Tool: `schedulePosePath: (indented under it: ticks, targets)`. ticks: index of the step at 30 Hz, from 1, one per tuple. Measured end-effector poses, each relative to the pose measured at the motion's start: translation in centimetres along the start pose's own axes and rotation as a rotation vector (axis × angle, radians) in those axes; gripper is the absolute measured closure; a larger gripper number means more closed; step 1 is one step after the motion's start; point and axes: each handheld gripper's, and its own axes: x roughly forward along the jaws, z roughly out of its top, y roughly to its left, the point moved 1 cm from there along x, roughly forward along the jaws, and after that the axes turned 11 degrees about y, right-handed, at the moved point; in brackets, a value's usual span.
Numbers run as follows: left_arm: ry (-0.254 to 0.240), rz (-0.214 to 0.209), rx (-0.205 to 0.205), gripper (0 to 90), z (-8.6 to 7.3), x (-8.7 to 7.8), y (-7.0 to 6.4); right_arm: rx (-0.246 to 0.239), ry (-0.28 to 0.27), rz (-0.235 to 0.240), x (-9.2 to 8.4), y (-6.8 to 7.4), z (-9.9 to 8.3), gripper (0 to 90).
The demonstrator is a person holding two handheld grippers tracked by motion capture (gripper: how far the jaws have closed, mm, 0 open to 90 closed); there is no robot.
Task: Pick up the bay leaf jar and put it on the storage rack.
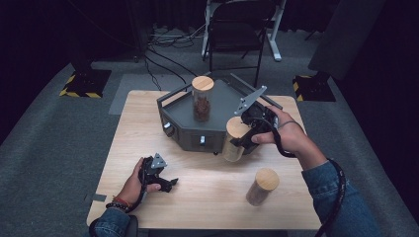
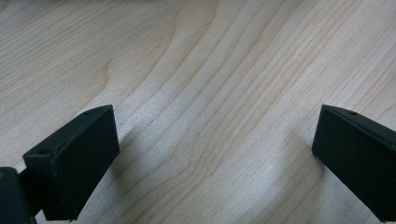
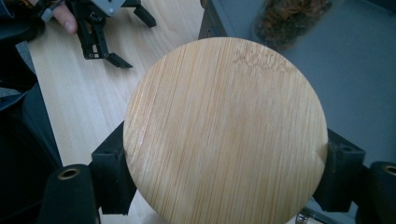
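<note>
Fingers of right gripper (image 3: 224, 172) around one of three jars (image 3: 225, 130)

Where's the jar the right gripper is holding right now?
In the high view, the held jar sits right of centre in the right gripper, beside the grey tray's front corner.

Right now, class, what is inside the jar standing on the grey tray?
The jar on the tray holds dark brown, crinkly pieces through its clear wall. Its bamboo lid covers the top, so what they are cannot be told. The grey tray bears it.

Denim sleeves (image 1: 332, 190), black claws (image 1: 165, 183)
</note>
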Motion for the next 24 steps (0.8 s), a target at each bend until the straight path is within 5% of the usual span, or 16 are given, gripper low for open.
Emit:
schedulePosePath:
  ticks: [24]
  targets:
    - [-0.001, 0.002, 0.002, 0.4, 0.0, 0.0, 0.0, 0.085, -0.018, -0.022, -2.0, -4.7, 3.0, 24.4]
